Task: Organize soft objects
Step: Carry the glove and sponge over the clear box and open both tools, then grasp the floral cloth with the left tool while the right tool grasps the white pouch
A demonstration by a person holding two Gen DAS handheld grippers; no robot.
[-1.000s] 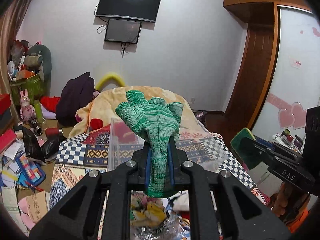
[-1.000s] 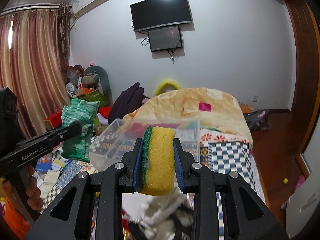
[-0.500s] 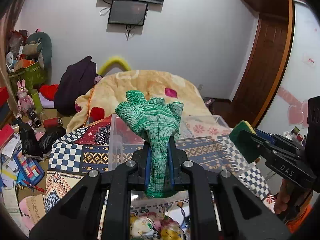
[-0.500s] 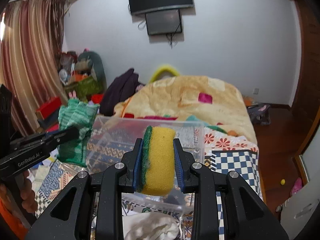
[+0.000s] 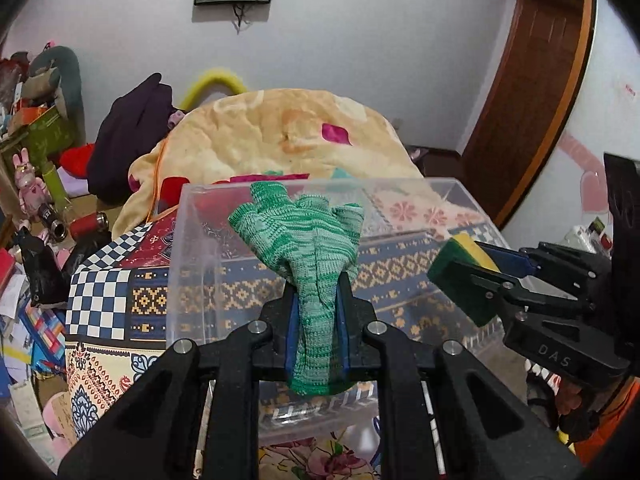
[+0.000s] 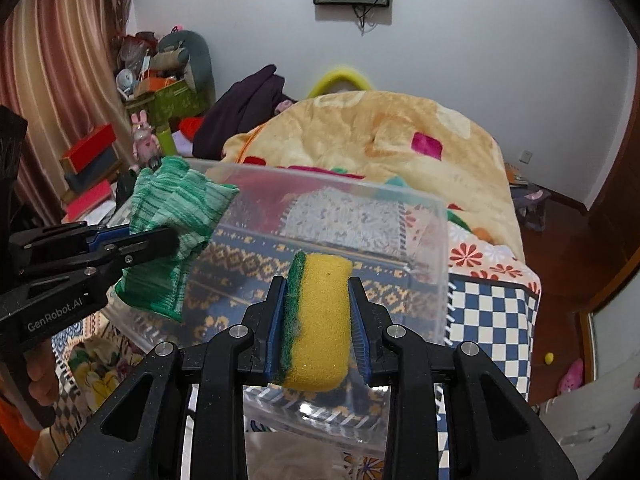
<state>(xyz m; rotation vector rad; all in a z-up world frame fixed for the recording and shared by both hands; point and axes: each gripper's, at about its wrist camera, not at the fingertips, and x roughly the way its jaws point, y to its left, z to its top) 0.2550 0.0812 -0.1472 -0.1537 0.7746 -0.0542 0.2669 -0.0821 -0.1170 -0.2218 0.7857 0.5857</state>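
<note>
Left claw [image 5: 317,320] clamped on glove [image 5: 308,248] | right claw [image 6: 318,316] clamped on sponge [image 6: 320,316] | both above clear bin [image 6: 424,200], near rim below, far rim ahead | open air between claws

Both grippers holding soft items over the clear bin

The right gripper [image 6: 317,316] is clamping a yellow-green sponge [image 6: 318,320] above the clear plastic bin [image 6: 424,264], while the left gripper [image 6: 160,240] is gripping a green knit glove [image 6: 176,216].

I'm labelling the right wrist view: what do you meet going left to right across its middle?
Left gripper → green glove → sponge in the right gripper → clear bin's right wall → checkered cloth.
</note>
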